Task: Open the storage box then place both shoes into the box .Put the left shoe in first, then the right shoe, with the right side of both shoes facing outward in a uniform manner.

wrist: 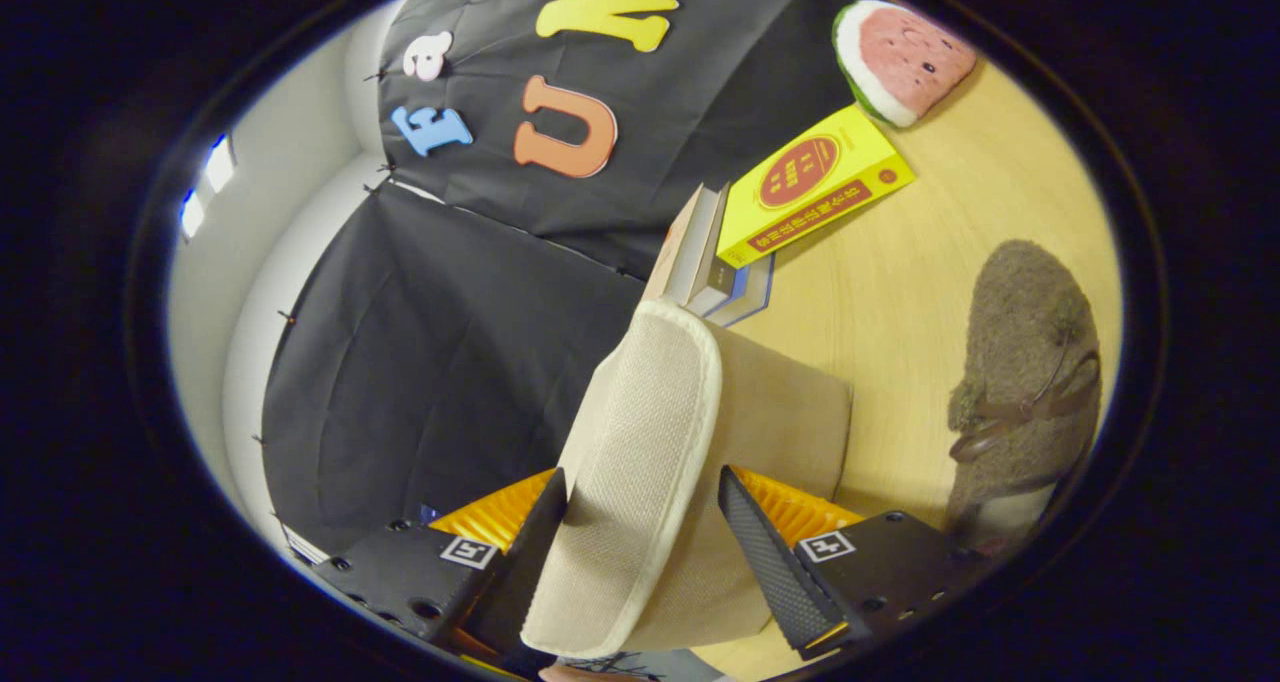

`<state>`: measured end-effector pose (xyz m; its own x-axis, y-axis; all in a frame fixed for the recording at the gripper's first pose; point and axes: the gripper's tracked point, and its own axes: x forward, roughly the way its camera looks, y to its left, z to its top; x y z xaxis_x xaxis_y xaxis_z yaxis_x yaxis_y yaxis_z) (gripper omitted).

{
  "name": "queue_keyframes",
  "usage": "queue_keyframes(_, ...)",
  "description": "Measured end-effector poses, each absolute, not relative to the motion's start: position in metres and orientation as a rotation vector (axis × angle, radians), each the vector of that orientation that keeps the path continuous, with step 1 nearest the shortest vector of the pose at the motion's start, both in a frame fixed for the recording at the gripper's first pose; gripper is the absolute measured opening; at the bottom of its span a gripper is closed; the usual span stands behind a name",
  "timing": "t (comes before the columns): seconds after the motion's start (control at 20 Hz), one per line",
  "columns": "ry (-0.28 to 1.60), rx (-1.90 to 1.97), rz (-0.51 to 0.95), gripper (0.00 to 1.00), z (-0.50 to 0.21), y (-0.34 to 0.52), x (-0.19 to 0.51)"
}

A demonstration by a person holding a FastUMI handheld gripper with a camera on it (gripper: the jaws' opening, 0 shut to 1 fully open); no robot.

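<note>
Two fingers of my gripper (640, 522) stand on either side of the beige lid flap (635, 482) of the storage box (775, 412). The flap runs up between them with its cream-piped edge toward me. One finger lies against the flap's mesh face, but I cannot tell whether the other finger (765, 552) touches it or stands just off it, so I cannot say if I am truly clamped on the flap. The view is rolled over, so the wooden table (900, 292) rises on one side and the black cloth wall fills the other.

Beyond the flap is the box's plain beige body, sitting on the table. Past the box, a yellow book (815, 184) leans over a few other books (705, 262) standing against the cloth. Farther on lies a watermelon-slice plush (900, 57). Off to the side of the box, apart from it, one fuzzy brown shoe (1025, 382) with a brown strap rests on the table, outside the box.
</note>
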<state>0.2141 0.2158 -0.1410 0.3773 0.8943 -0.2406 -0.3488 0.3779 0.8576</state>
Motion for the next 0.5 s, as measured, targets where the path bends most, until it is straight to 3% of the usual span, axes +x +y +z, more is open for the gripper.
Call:
queue_keyframes(0.15, 0.82, 0.795, 0.866, 0.7, -0.132, 0.208, 0.216)
queue_keyframes(0.5, 0.812, 0.622, 0.794, 0.57, -0.124, 0.199, 0.2)
